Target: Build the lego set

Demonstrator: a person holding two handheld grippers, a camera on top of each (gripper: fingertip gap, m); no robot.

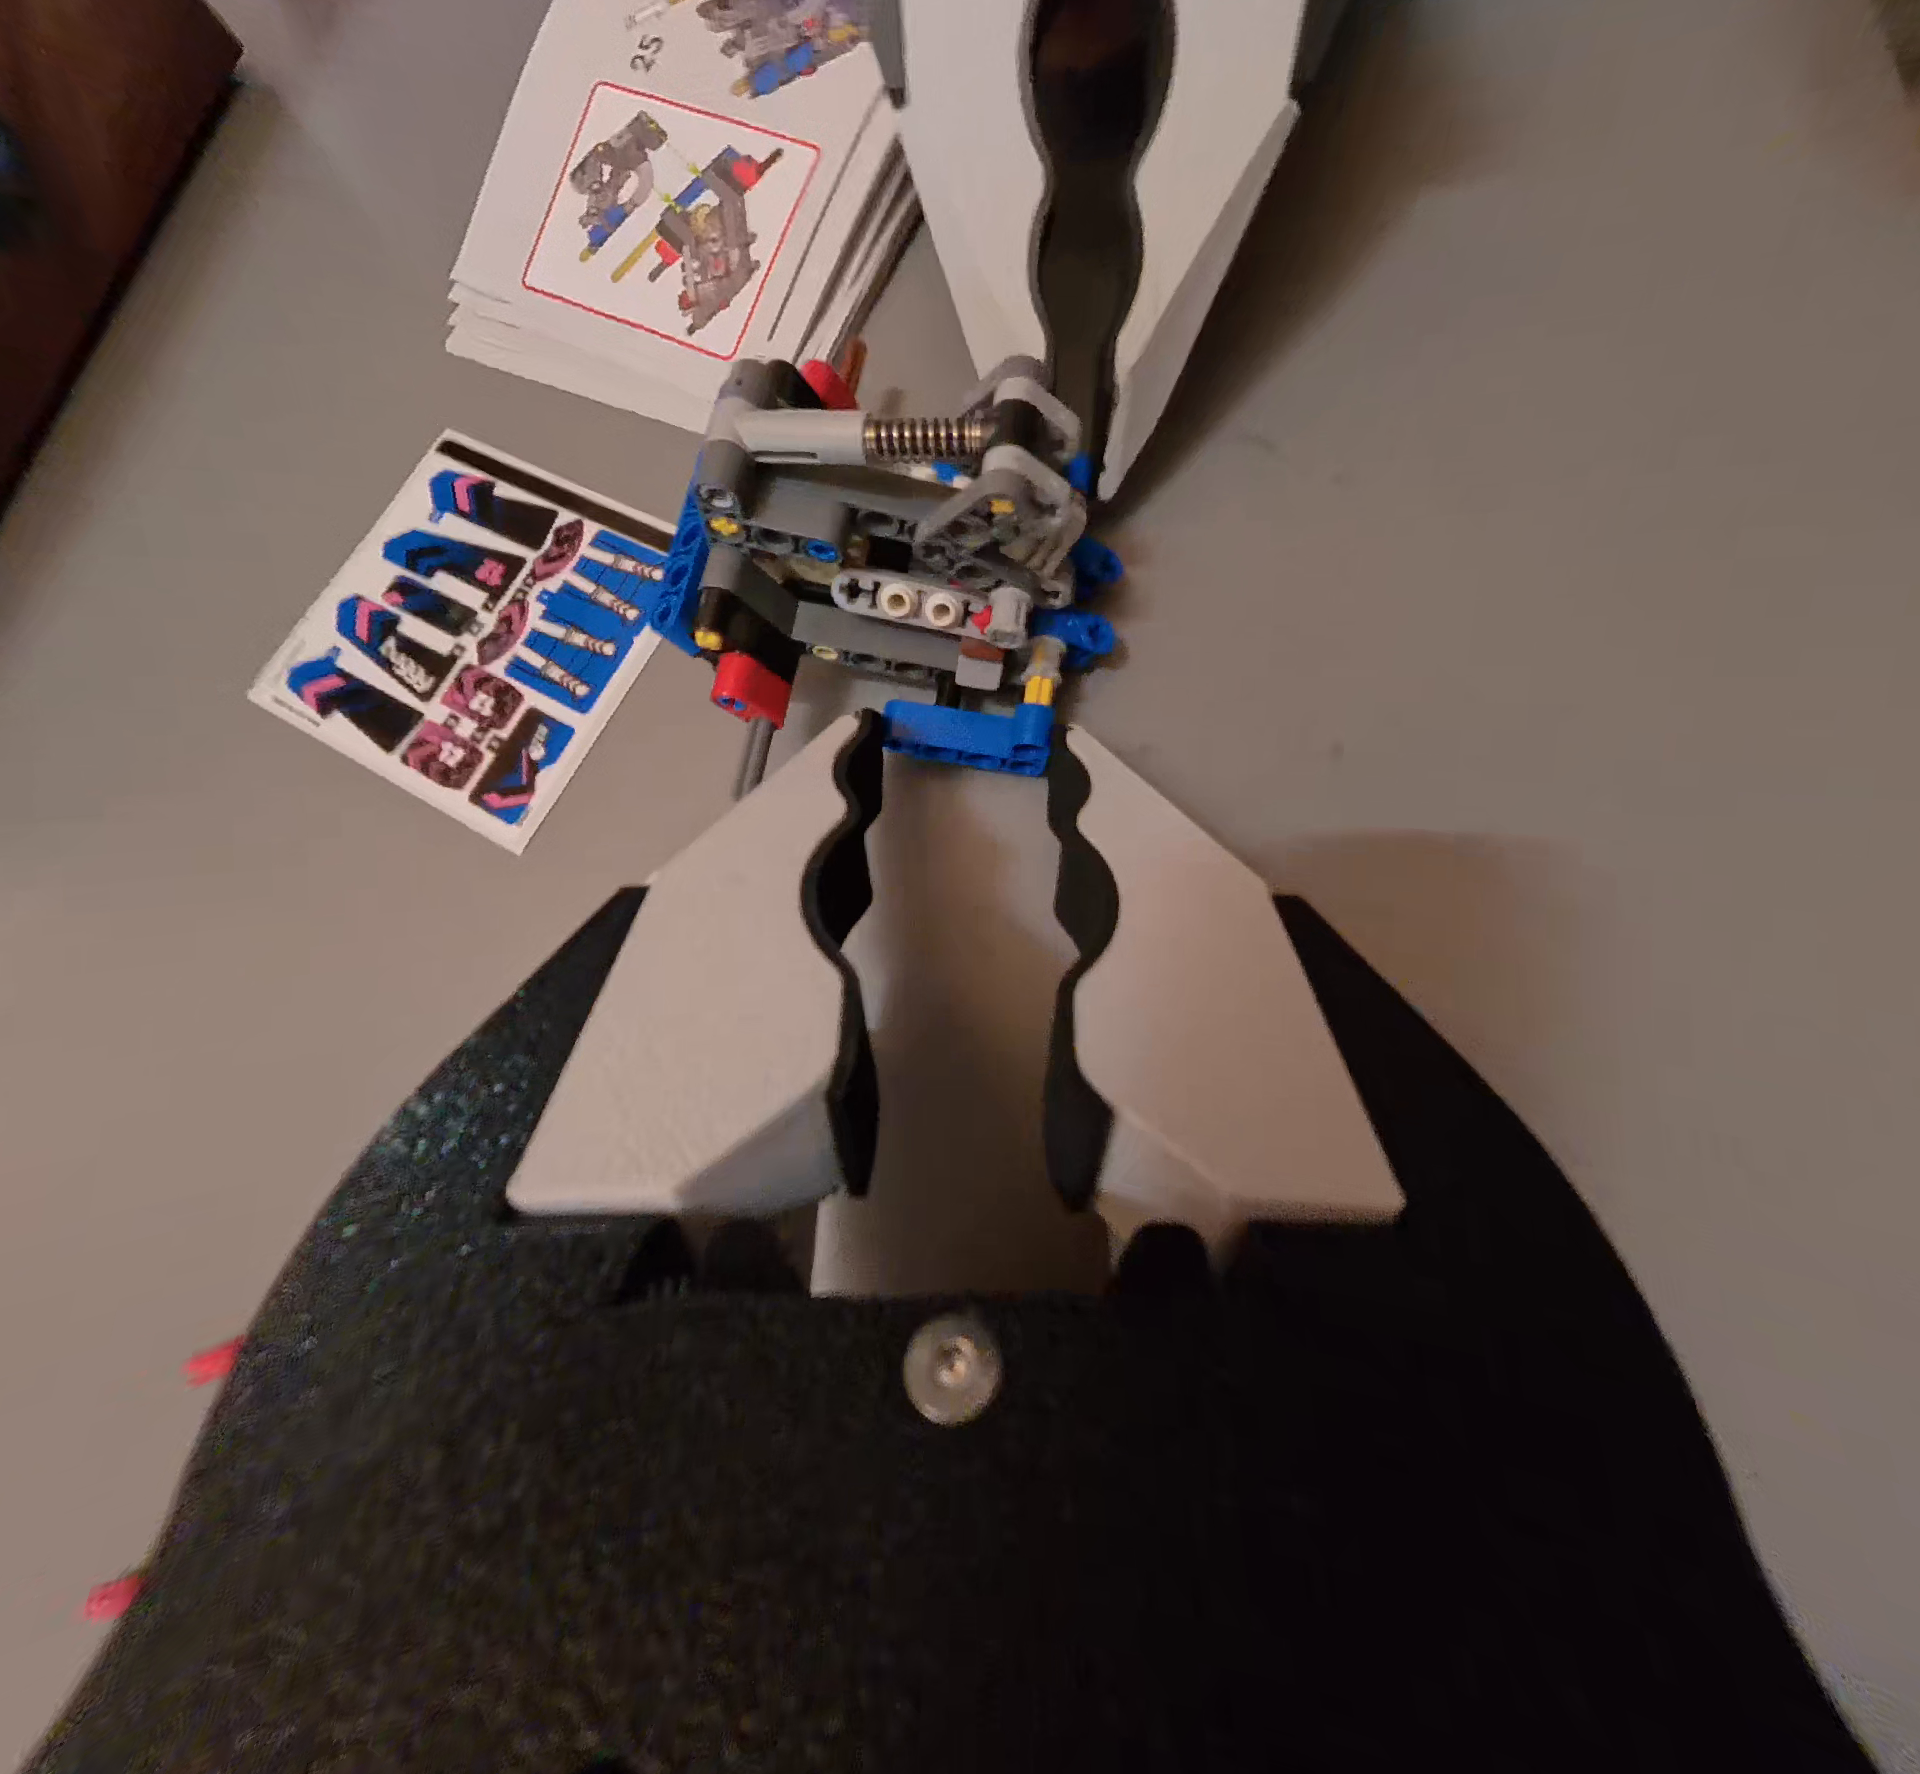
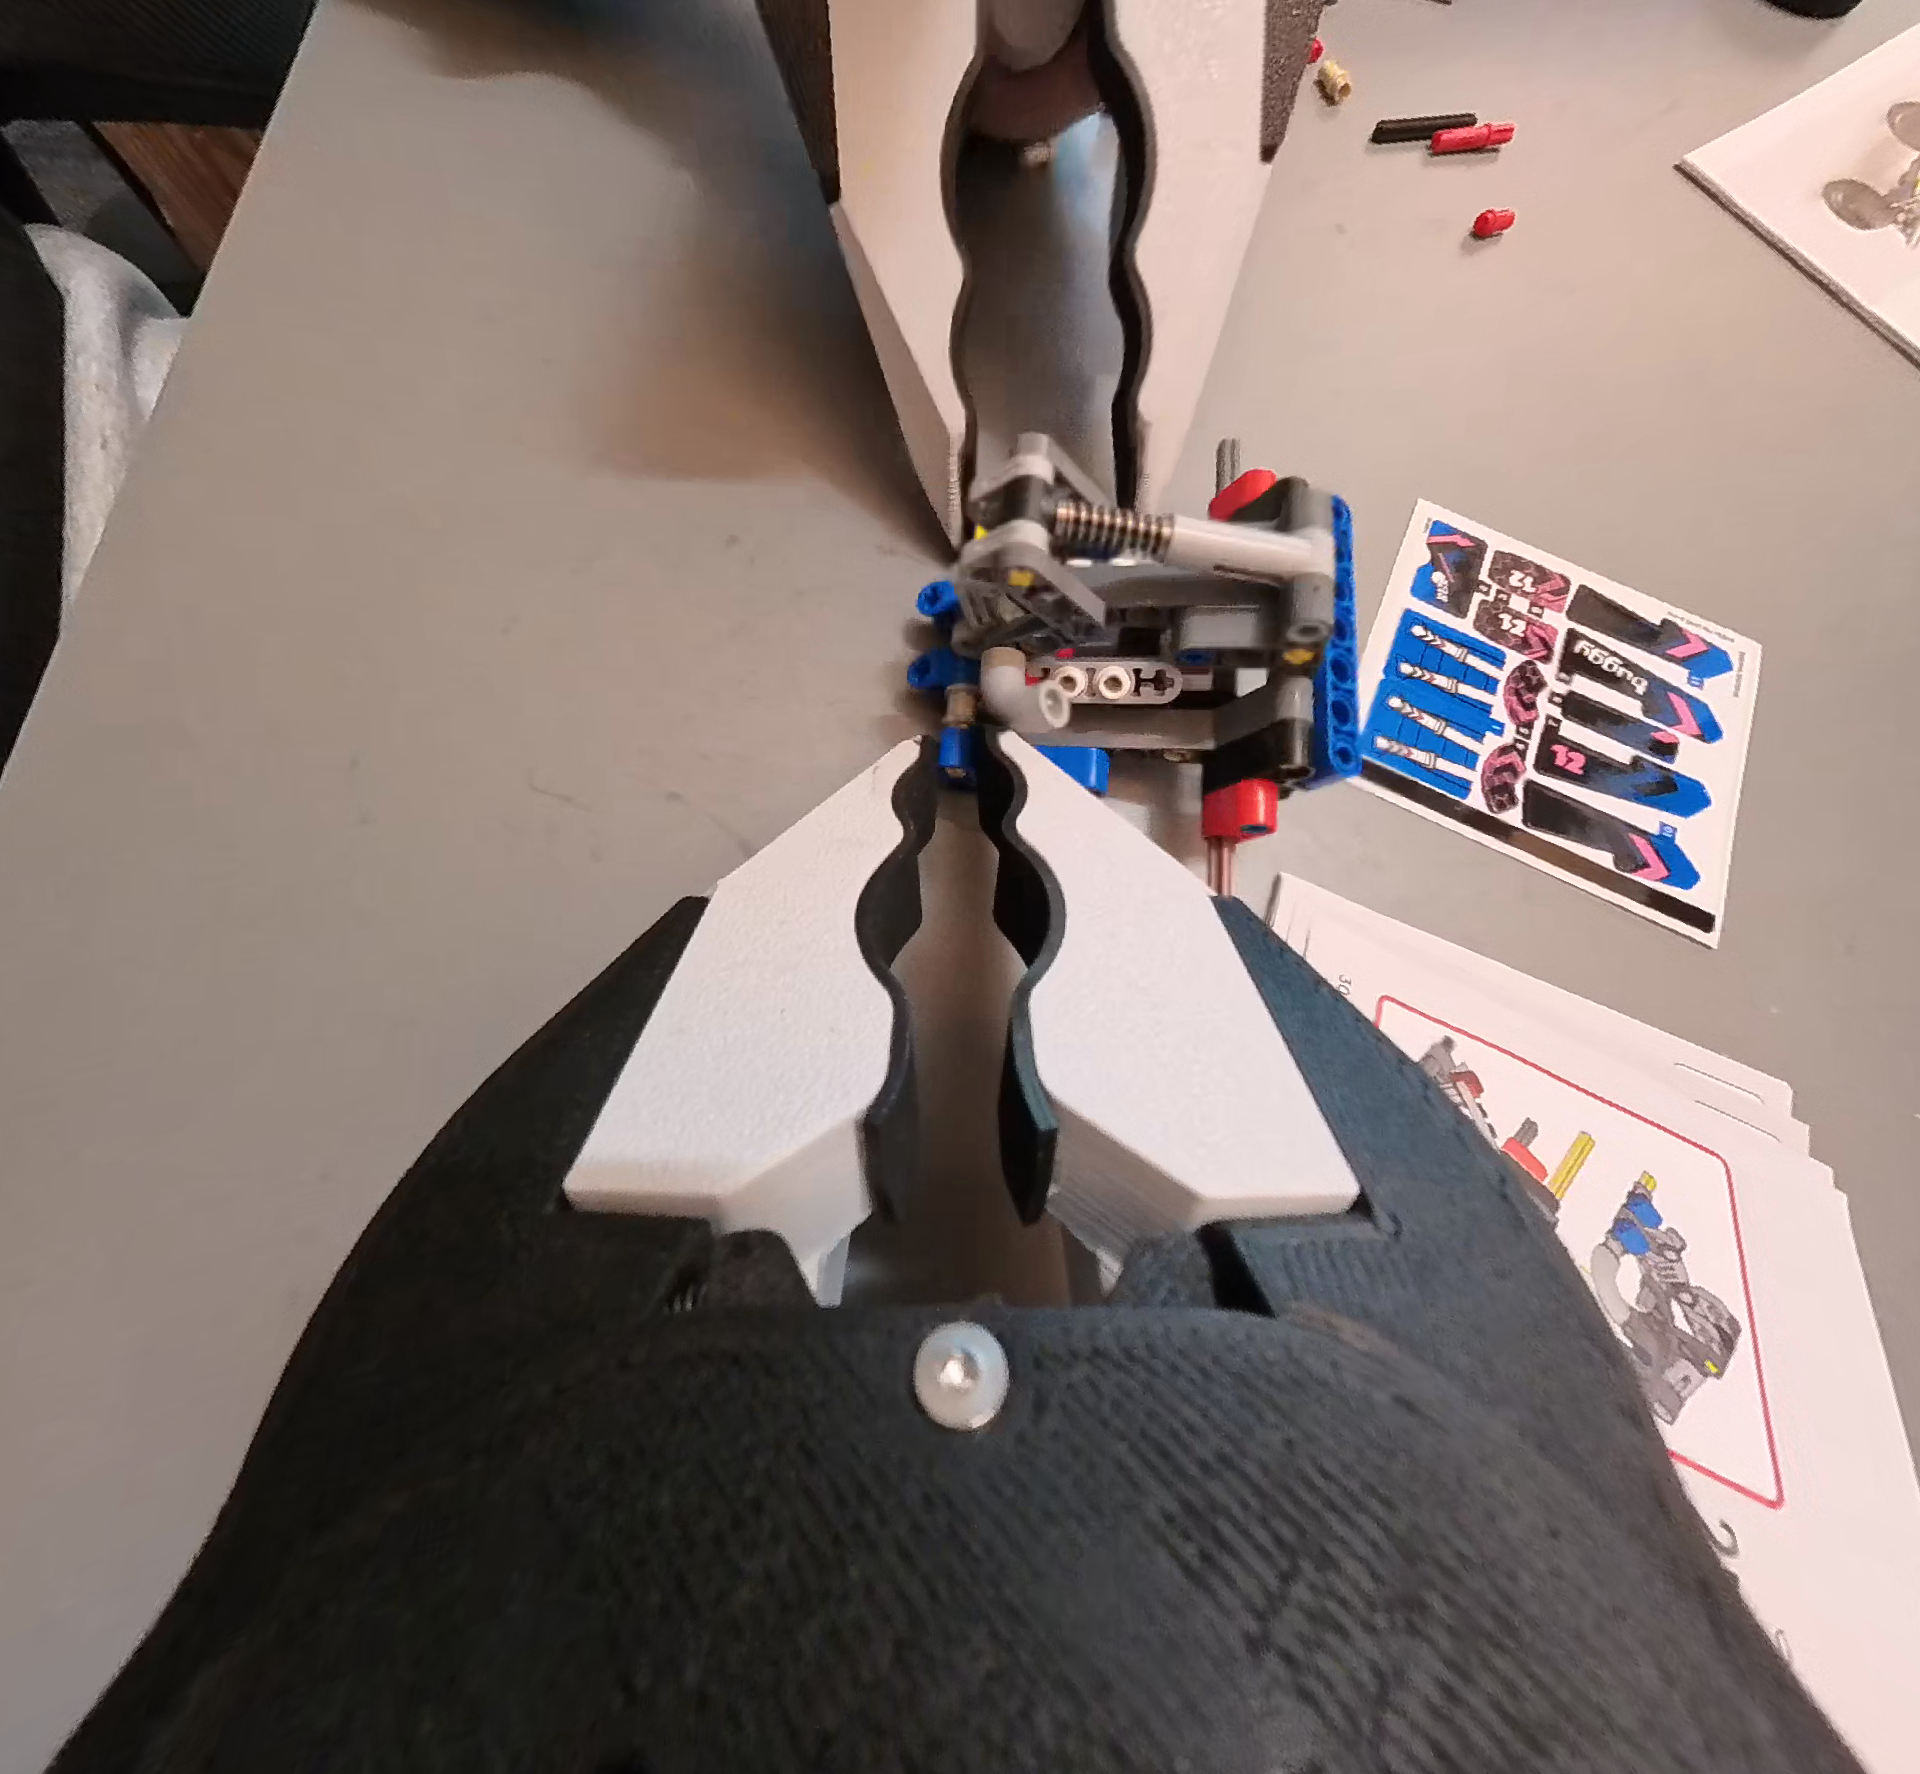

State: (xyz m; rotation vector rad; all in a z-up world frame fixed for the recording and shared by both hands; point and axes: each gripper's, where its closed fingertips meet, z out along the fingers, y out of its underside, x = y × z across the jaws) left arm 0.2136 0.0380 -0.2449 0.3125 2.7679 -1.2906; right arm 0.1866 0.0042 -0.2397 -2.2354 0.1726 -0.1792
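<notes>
My left gripper [image 1: 961,737] jaws clamp the lego build's [image 1: 883,550] blue beam; right gripper [image 2: 961,758] jaws pinch its blue pin end. Build on table [image 1: 1507,581], beside sticker sheet [image 1: 457,633].

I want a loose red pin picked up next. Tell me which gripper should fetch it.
Left, probably. The red pins lie beside the left gripper; the right gripper would have to reach past the lego model. Both grippers sit on the model's blue parts, so the right could steady it.
</notes>
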